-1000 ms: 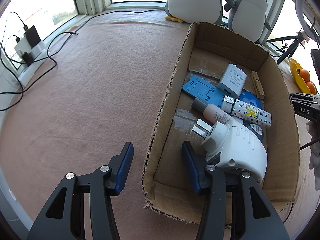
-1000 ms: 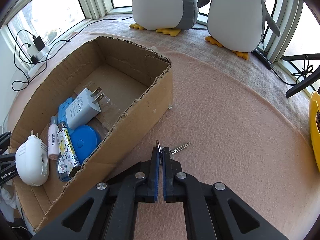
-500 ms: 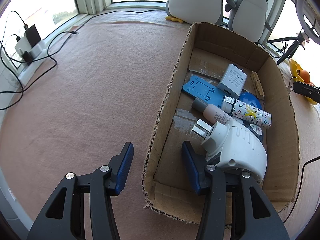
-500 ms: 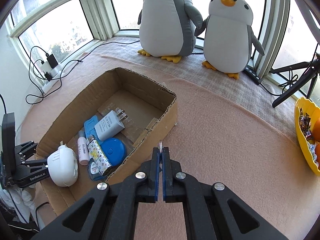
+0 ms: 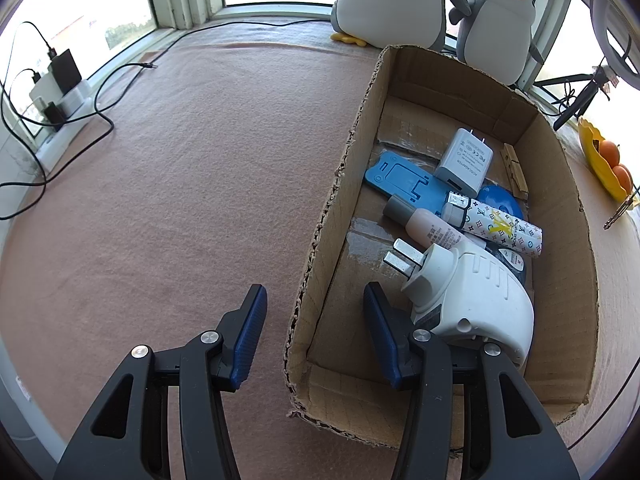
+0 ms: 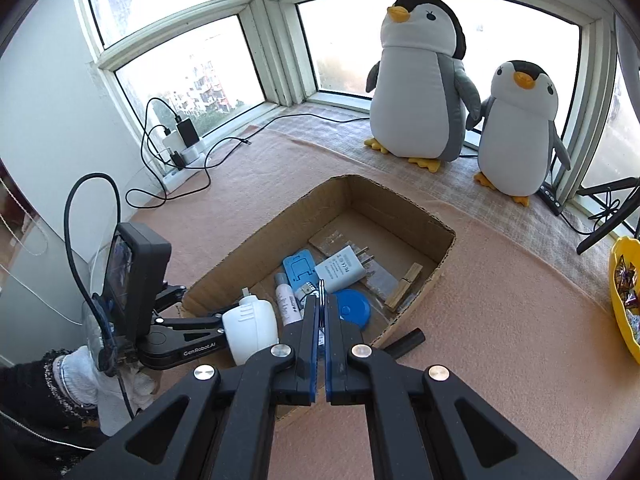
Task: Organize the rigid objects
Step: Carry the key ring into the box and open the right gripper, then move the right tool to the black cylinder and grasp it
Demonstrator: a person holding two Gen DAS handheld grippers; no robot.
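Observation:
An open cardboard box point(image 5: 332, 200) lies on the pink cloth. Inside are a white plug adapter point(image 5: 476, 292), a white charger point(image 5: 464, 160), a blue phone stand point(image 5: 396, 172), a pink bottle point(image 5: 424, 222), a patterned tube point(image 5: 500, 228), a blue disc point(image 5: 504, 200) and a wooden clothespin point(image 5: 514, 170). My left gripper point(image 5: 314, 292) is open and straddles the box's left wall without touching it, one finger outside and one inside. My right gripper point(image 6: 321, 304) is shut on a key ring point(image 6: 321, 285) and hangs in the air by the box point(image 6: 400, 200). The key point(image 5: 618, 216) dangles at the left wrist view's right edge.
Two penguin plushies point(image 6: 420, 80) point(image 6: 516, 128) stand at the window behind the box. A power strip with cables point(image 6: 180, 152) lies at the left wall. A yellow bowl point(image 6: 620, 300) sits at the right, and a black cylinder point(image 6: 406, 342) lies against the box's near side.
My right gripper has risen off the cloth with the key ring and moved to the box, which now lies lower and more central in its view. The left gripper has kept still.

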